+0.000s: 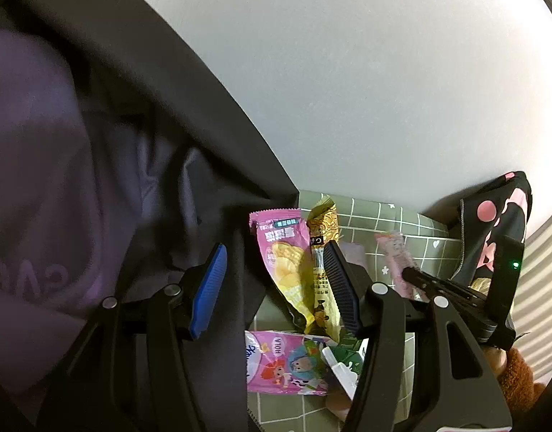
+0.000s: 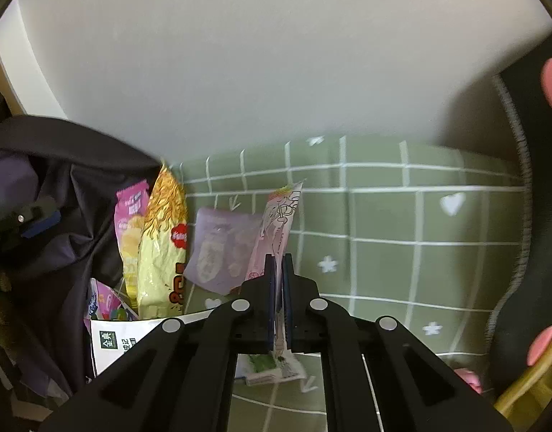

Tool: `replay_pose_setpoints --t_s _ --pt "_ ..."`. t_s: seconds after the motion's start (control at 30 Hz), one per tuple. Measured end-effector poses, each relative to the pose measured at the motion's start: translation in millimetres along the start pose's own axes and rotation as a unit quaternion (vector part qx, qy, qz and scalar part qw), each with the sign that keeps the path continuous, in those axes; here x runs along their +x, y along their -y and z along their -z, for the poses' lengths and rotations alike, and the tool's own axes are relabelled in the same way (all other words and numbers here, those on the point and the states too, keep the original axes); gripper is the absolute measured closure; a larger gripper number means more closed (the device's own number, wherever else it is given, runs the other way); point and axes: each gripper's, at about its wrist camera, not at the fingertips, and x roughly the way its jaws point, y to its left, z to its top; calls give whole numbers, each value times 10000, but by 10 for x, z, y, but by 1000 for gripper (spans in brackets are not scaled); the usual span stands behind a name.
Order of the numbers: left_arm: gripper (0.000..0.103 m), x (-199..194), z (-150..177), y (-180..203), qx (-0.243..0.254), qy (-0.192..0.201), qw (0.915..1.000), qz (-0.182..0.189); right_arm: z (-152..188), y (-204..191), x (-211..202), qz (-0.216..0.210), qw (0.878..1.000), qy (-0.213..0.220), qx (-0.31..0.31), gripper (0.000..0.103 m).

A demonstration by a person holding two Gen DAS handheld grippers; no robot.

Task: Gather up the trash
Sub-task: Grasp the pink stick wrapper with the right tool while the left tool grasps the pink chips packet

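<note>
While your right gripper is clamped nearly flat on the pale pink wrapper, treat that wrapper as what it looks like: thin film, almost weightless, limp and a little slick. It stands edge-on between the pads, the long upper part rising free above the fingertips and a short tail hanging below. You have it low on its length, so expect the free end to flop and swing as you carry it; a hold nearer the middle would calm it, but the present pinch looks enough for something this light.

Your left gripper stands wide, its jaws well apart with nothing between them. Its blue pad lies against the dark bag, though whether it touches the fabric is hard to judge through the fisheye. That bag is soft and slack and will sag unless its mouth is held open.

Still lying on the green checked cloth beside the bag are the pink chip packet, the yellow snack packet, a lilac sachet and the cartoon-printed pack. All look like crinkly film: take each by a sealed end seam, where the layers are stiffest.
</note>
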Motion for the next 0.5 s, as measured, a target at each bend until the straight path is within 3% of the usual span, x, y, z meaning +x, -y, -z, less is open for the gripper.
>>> replay_pose_setpoints --t_s 0.3,0.5 --pt "50 413 -41 186 164 -469 9987 -115 -35 175 -264 62 9993 348 114 97" --pt "50 778 11 242 292 -825 9951 -456 28 309 -375 70 9990 396 188 97"
